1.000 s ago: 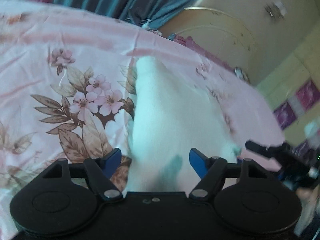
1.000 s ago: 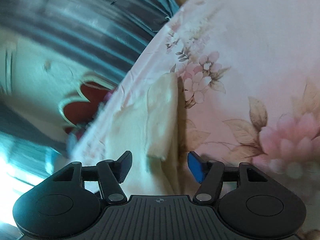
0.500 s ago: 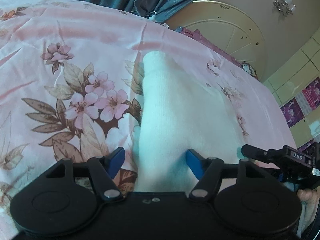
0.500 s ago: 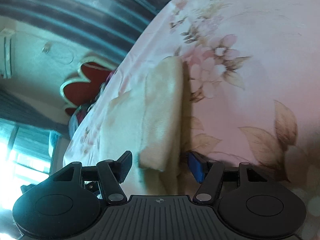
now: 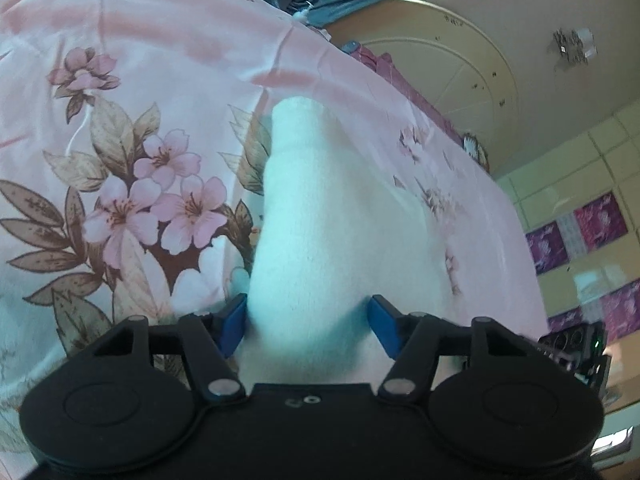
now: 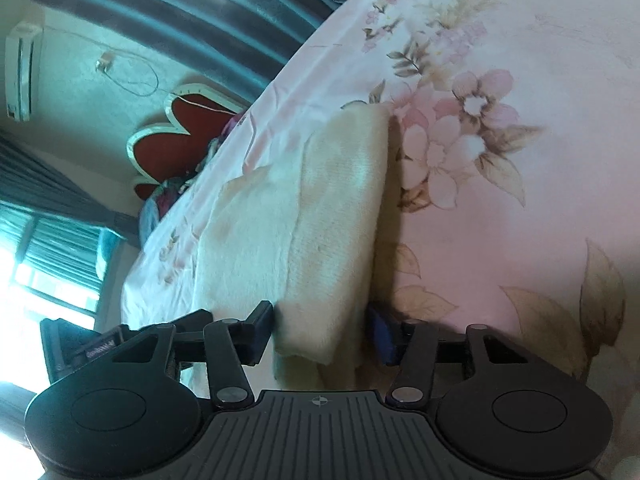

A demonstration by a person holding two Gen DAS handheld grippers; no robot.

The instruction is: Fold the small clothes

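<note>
On the pink floral bedsheet [image 5: 132, 80] we see our left gripper [image 5: 306, 316] low over the near end of the white cloth [image 5: 320, 208]. The cloth lies folded into a long strip that runs away from us toward the far edge of the bed. Its near end sits between the blue pads [image 5: 232, 320]; the jaws are closing, the left pad just touching the cloth's edge, the right pad a little apart from it, so nothing is clamped.

Further right, our right gripper [image 6: 322, 332] straddles the other near corner of the same cloth [image 6: 320, 208], whose upper folded layer ends between the fingers. These jaws are closing too, and we cannot tell whether the pads press on the fabric.
</note>
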